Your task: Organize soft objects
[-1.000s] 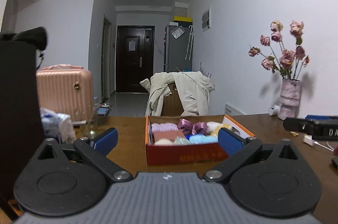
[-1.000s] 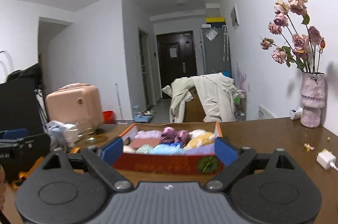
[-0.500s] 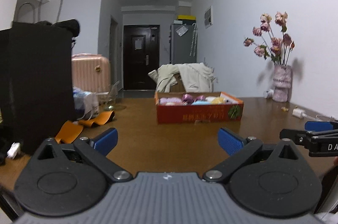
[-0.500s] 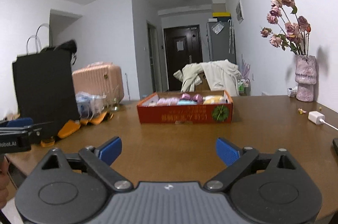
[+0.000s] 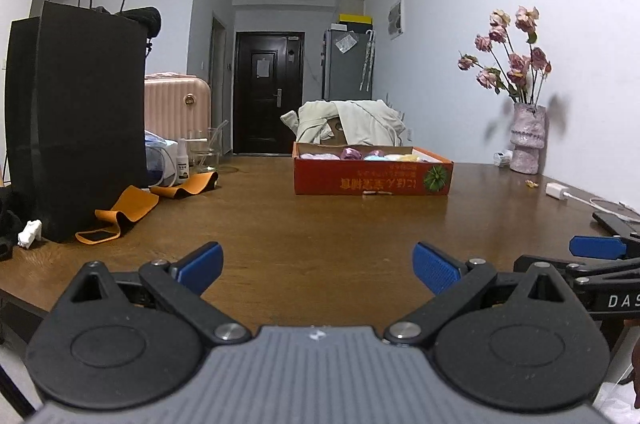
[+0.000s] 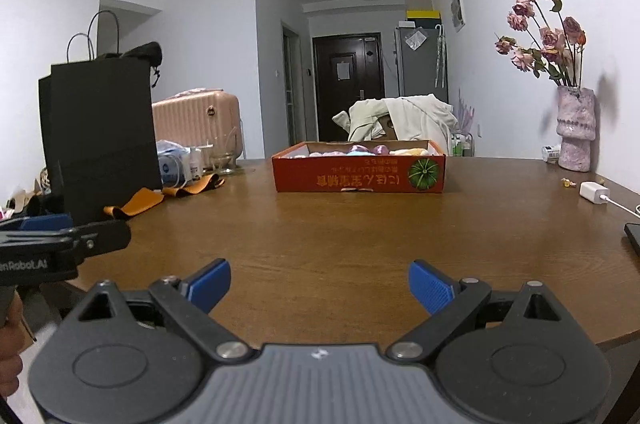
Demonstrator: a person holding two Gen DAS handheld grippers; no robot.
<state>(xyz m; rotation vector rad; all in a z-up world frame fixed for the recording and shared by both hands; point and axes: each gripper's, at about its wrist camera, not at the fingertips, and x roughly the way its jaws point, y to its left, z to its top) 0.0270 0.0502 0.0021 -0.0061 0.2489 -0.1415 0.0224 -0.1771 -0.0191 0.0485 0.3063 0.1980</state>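
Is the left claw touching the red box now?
Apart. In the left wrist view, the left claw is open and holds nothing, and a wide stretch of bare table lies between it and the red box.

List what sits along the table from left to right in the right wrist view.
black paper bag → orange strap → red box → pink vase → white charger

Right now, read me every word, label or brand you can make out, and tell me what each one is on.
"DAS", cut off by the frame edge: on the right gripper.
"inRobot.AI", start cut off: on the left gripper.
Yellow characters printed upside down on the red box: not legible.
Label on the small spray bottle: too small to read.
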